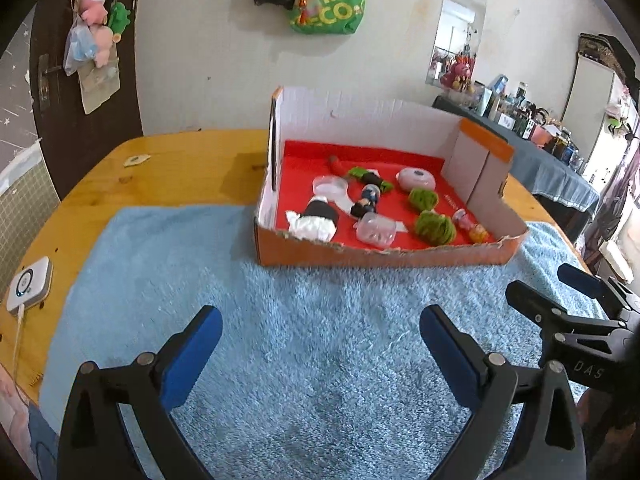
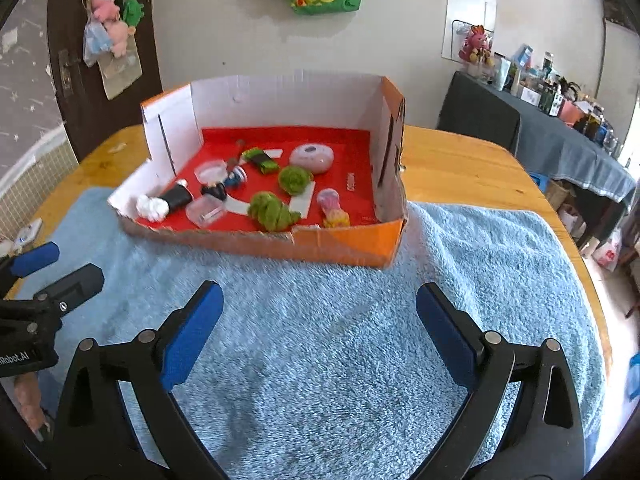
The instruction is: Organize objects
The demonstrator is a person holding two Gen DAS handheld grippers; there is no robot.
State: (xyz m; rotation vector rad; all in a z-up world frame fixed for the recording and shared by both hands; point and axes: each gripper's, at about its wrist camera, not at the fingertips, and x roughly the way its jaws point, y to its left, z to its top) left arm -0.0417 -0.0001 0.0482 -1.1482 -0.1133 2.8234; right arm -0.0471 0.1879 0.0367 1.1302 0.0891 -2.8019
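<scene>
An orange cardboard box (image 1: 376, 258) (image 2: 344, 242) with a red floor stands on a light blue towel (image 1: 304, 344) (image 2: 328, 344). Inside lie two green fuzzy balls (image 1: 434, 229) (image 2: 272, 210), a pink round case (image 1: 416, 178) (image 2: 311, 157), a black-and-white doll (image 1: 318, 220) (image 2: 164, 202), a clear cup (image 1: 376, 231) (image 2: 206, 210) and small figures (image 1: 472, 226) (image 2: 334, 208). My left gripper (image 1: 320, 328) stands open over the towel in front of the box, nothing between its blue pads. My right gripper (image 2: 318, 304) is open too, beside it and equally bare.
The towel covers a round wooden table (image 1: 168, 168) (image 2: 460, 160). A white device (image 1: 30, 284) with a cable sits at the table's left edge. A cluttered side table (image 2: 560, 136) stands at the right. Toys and a green bag (image 1: 332, 0) hang on the wall.
</scene>
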